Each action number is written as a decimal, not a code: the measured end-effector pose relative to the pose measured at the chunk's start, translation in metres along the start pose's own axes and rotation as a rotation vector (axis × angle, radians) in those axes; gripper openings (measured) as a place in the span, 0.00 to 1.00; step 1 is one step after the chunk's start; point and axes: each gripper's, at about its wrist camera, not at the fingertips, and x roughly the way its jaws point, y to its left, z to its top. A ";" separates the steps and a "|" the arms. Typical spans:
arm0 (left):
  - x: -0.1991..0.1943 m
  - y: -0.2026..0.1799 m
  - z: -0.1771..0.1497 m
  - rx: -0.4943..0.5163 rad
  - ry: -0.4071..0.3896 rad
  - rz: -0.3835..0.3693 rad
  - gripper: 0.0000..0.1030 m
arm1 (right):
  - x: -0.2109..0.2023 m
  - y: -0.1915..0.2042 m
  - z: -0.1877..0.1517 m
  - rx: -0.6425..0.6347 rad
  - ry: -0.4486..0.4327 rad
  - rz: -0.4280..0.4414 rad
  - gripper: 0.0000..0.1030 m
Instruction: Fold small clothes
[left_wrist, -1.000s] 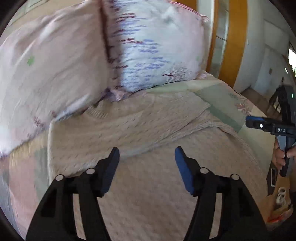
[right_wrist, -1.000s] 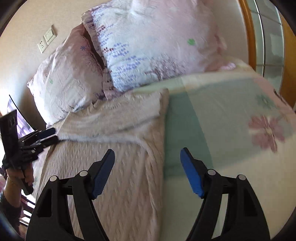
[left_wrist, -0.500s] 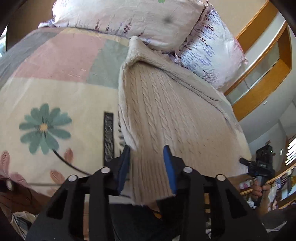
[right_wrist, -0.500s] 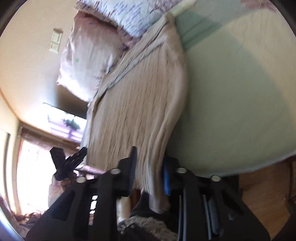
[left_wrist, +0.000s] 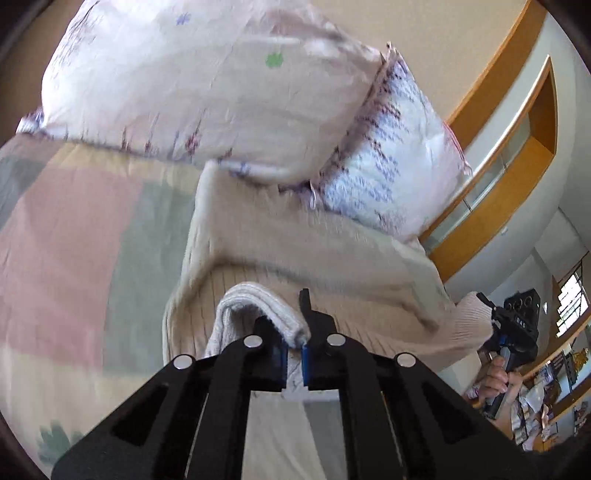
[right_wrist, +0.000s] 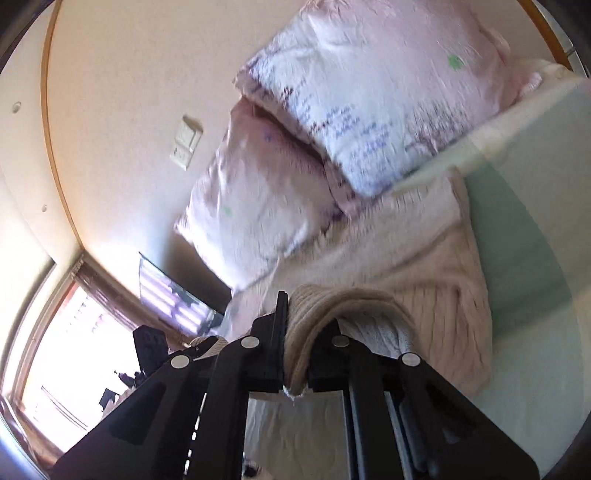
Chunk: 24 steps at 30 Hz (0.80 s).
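Beige knit sweater (left_wrist: 332, 258) hem pinched in my left tongs (left_wrist: 293, 360) and right tongs (right_wrist: 295, 363); lengthwise fold underway, unfinished.

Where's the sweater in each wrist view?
Left wrist: sweater fills centre, hem pinched in the left gripper.
Right wrist: sweater centre-right, hem pinched in the right gripper.
Shared landmark: blue-printed pillow at the sweater's far end.
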 end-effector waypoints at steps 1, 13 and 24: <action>0.015 0.000 0.028 -0.002 -0.036 0.020 0.05 | 0.012 -0.008 0.016 0.021 -0.036 -0.008 0.08; 0.090 0.063 0.108 -0.086 0.027 0.160 0.77 | 0.073 -0.081 0.062 0.009 -0.010 -0.362 0.83; 0.128 0.087 0.063 -0.235 0.197 0.026 0.26 | 0.061 -0.094 0.051 0.030 0.079 -0.335 0.83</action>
